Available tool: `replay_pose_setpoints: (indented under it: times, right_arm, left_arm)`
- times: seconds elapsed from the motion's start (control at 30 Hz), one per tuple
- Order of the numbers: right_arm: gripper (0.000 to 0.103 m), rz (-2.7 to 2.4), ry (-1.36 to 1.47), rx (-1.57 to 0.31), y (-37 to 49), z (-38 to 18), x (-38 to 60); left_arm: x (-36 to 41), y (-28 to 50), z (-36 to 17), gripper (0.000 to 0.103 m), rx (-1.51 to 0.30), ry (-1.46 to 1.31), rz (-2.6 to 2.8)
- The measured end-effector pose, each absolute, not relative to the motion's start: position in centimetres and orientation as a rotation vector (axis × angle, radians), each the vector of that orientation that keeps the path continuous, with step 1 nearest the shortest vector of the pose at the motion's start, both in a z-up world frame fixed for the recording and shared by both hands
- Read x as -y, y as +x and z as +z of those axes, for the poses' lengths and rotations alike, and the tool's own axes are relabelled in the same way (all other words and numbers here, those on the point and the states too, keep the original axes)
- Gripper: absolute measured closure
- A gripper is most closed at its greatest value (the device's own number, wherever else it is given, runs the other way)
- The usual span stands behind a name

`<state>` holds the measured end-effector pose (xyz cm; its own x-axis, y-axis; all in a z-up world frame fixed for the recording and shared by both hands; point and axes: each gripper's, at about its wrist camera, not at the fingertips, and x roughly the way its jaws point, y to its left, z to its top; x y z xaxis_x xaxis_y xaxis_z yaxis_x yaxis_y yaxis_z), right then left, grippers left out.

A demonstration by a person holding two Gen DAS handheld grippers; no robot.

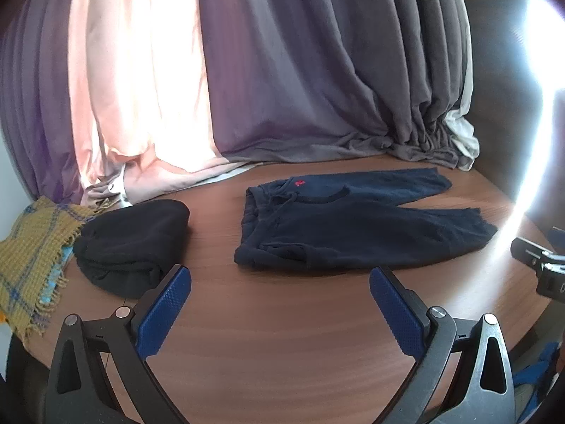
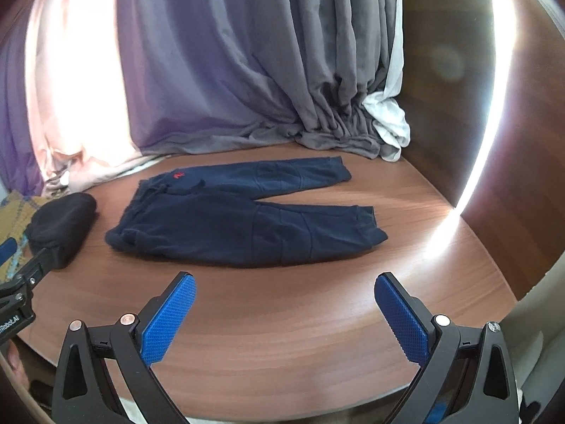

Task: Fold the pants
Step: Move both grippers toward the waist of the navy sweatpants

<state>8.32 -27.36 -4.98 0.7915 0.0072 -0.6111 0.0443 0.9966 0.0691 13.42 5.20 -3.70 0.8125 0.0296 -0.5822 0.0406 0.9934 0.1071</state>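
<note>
Small navy blue pants [image 1: 353, 222] lie flat on the wooden table [image 1: 282, 335], waistband to the left, both legs spread out to the right, a red logo near the waist. They also show in the right wrist view [image 2: 240, 222]. My left gripper [image 1: 280, 275] is open and empty, hovering over the table just in front of the waistband end. My right gripper [image 2: 284, 282] is open and empty, hovering in front of the near leg. The right gripper's body shows at the right edge of the left wrist view [image 1: 540, 261].
A folded black garment [image 1: 134, 243] lies left of the pants, also in the right wrist view [image 2: 63, 226]. A yellow plaid scarf [image 1: 31, 265] hangs at the far left. Purple-grey curtains [image 1: 300, 70] bunch on the table's far edge. A wooden wall [image 2: 494, 141] stands at the right.
</note>
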Motion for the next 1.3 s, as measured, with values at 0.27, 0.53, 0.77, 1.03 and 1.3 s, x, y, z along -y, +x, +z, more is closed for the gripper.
replay_pose_setpoints:
  times: [0.27, 0.53, 0.77, 1.03, 1.3]
  right_arm:
    - [0.001, -0.084, 0.082, -0.682, 11.6, -6.7, 25.4]
    - [0.001, -0.144, 0.11, -0.716, 13.8, -8.9, 25.5]
    - [0.003, -0.181, 0.166, -0.742, 15.5, -10.2, 27.3]
    - [0.007, -0.2, 0.234, -0.833, 18.9, -12.0, 30.2]
    - [0.009, -0.181, 0.257, -0.89, 23.2, -13.6, 31.2]
  left_arm:
    - [-7.5, 16.9, -6.4, 0.0, -0.659, 0.086, -0.031]
    - [-7.4, 19.4, -8.3, 0.0, -0.7, 0.077, -0.041]
    - [-7.1, 21.3, -9.2, 0.001, -0.724, 0.062, -0.013]
    - [-5.4, 23.9, -10.9, 0.004, -0.814, 0.043, 0.025]
    - [-4.6, 27.0, -12.6, 0.006, -0.887, 0.025, 0.059]
